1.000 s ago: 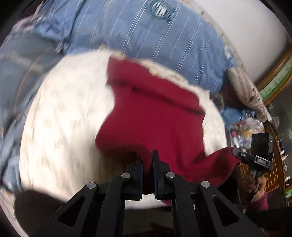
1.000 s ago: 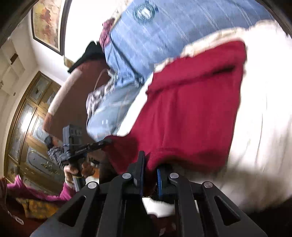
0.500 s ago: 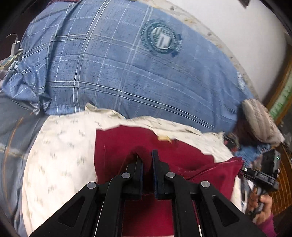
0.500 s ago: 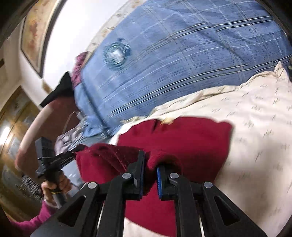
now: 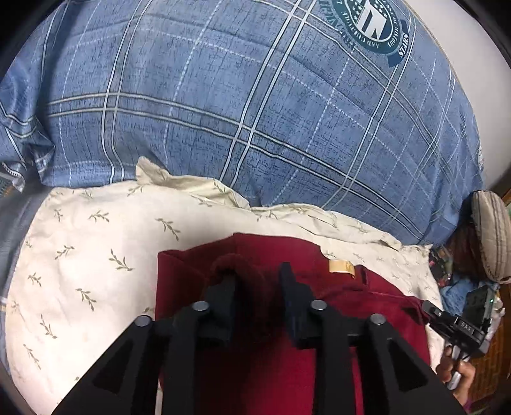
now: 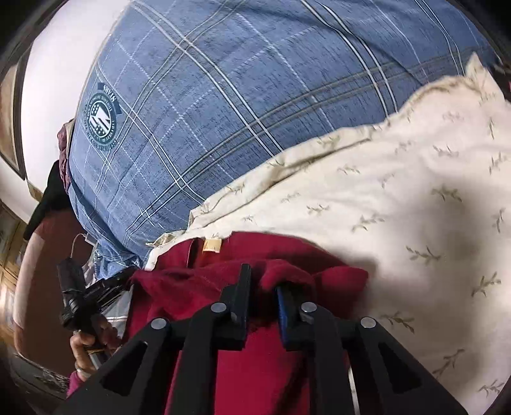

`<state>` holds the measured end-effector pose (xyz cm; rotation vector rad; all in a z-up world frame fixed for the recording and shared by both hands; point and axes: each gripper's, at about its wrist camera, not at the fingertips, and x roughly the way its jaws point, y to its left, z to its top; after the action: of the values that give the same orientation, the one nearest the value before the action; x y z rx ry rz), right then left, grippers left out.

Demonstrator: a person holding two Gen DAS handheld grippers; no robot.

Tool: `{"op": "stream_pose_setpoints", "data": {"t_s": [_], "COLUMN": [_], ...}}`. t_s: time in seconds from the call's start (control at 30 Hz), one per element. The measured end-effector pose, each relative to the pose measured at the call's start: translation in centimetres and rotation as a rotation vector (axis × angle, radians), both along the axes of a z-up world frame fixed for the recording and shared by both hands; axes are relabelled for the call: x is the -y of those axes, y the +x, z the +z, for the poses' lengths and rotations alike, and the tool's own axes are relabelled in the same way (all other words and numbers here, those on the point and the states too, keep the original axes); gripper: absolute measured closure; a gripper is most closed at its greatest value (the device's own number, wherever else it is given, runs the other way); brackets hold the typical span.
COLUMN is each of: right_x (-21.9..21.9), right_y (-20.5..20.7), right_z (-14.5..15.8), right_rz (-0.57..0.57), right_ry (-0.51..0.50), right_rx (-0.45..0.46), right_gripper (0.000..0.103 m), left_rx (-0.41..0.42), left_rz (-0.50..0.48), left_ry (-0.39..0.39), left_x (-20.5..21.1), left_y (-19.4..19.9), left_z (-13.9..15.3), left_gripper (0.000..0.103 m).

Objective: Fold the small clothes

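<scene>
Both claws stand parted—left gripper (image 5: 257, 277) and right gripper (image 6: 262, 281) loosed over the red garment (image 5: 287, 351) at six o'clock on the cream pillow (image 5: 95, 255)—so fabric snagging a finger could drag the fold open.

The bed is covered at the far side by a blue checked quilt (image 5: 255, 105) with white and dark lines and a round teal badge (image 5: 372, 22) printed on it. Nearer the cameras a cream cloth (image 5: 95, 242) with small green sprigs is spread over the bed, its wrinkled far edge lying against the quilt. A dark red garment (image 5: 367, 306) lies directly on the cream cloth, folded over on itself, with a small tan label (image 5: 341, 265) showing near its far edge.
</scene>
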<state>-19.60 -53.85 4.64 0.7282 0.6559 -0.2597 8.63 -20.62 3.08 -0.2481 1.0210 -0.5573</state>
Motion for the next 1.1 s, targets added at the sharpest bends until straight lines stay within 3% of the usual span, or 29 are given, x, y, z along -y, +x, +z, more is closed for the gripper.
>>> {"op": "stream_pose_setpoints", "data": {"t_s": [0.03,0.07,0.1,0.13,0.2,0.33,0.4,0.5,0.57,0.7,0.83,1.0,1.1], "right_x": [-0.3,-0.5,-1.0,-1.5,-3.1,-6.2,-6.4,-4.7,-2.9,-4.4,-8.9,-15.7,-18.6], "right_y": [-0.9,-1.4,-2.2,-2.6,-2.9,0.6,2.9,5.8,6.8,7.5,7.7,12.5,15.7], "right_z": [0.5,0.9,1.6,2.2,3.4,3.1,1.7,-1.1,-2.6,-1.0,1.7,0.5,-0.7], "right_rz": [-0.007,-0.014,-0.032,-0.044,-0.009,0.077,0.081,0.043,0.02,0.016,0.121,0.326,0.392], "right_ry": [0.002,-0.002,-0.023,-0.044,-0.084,-0.196,-0.225,-0.287,-0.266,-0.337,-0.372,-0.329,-0.349], "right_rx": [0.021,0.031,0.038,0.046,0.069,-0.038,-0.104,-0.224,-0.233,-0.288,-0.218,-0.189,-0.199], "right_gripper": [0.074,0.061,0.055,0.051,0.052,0.052,0.053,0.058,0.06,0.057,0.04,0.039,0.04], "left_rx": [0.007,0.02,0.037,0.086,0.146,0.111,0.087,0.025,-0.015,-0.01,0.104,0.157,0.171], "left_rz": [-0.009,-0.016,-0.007,0.034,0.054,0.032,0.04,0.047,0.034,0.069,0.05,-0.089,-0.192], "left_ry": [-0.012,-0.017,-0.007,0.017,0.009,0.042,0.107,0.264,0.304,0.227,0.22,0.166,0.188], "left_x": [-0.2,-0.4,-0.8,-1.2,-1.9,-1.5,-1.4,-0.8,-0.9,-3.1,-5.6,-8.1,-9.3], "left_y": [0.0,-0.1,-0.3,-0.6,-1.3,-1.5,-1.6,-0.5,0.5,0.5,-2.9,-8.7,-11.6], "left_z": [0.3,0.8,1.1,1.9,2.9,2.2,0.8,-2.8,-5.0,-3.9,-1.4,-1.2,-1.7], "left_gripper": [0.066,0.052,0.027,0.02,0.018,0.018,0.018,0.02,0.018,0.02,0.02,0.019,0.019]}}
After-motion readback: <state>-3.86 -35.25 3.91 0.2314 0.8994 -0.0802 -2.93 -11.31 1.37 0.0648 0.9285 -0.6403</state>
